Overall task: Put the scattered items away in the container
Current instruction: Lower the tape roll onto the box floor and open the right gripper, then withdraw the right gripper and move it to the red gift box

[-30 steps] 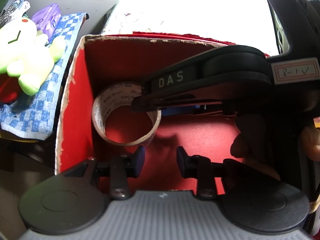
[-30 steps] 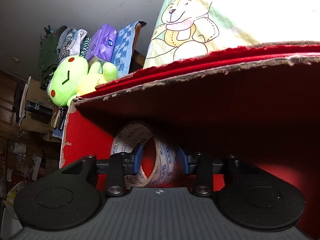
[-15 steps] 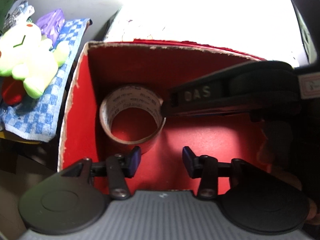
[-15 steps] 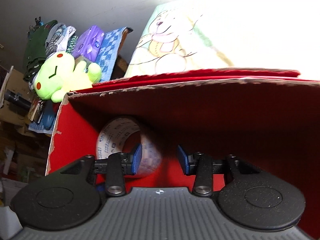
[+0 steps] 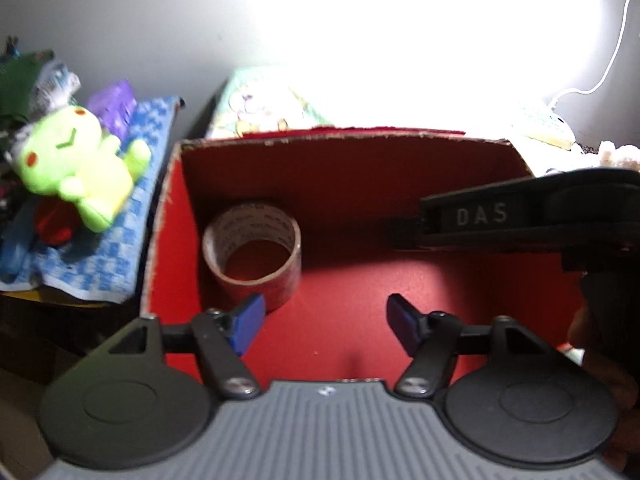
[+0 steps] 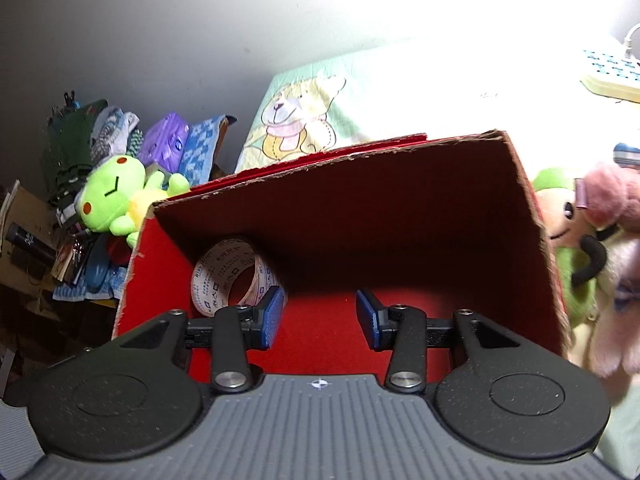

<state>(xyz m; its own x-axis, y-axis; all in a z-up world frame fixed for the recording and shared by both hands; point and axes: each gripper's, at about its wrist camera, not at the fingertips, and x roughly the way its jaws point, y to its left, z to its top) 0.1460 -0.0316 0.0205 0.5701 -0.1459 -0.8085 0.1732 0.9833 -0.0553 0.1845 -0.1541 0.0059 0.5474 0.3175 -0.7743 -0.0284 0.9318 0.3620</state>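
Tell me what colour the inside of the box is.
Red. The box is red on its walls and floor, shown best in the left wrist view.

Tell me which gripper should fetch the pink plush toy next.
Right. The pink plush toy lies just outside the red box, beside the empty right gripper. The left gripper, jaws opening, doesn't see it.

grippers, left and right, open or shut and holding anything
Left gripper: jaws opening, nothing between them, above the red box.
Right gripper: jaws opening, nothing held; the tape roll lies free in the box.
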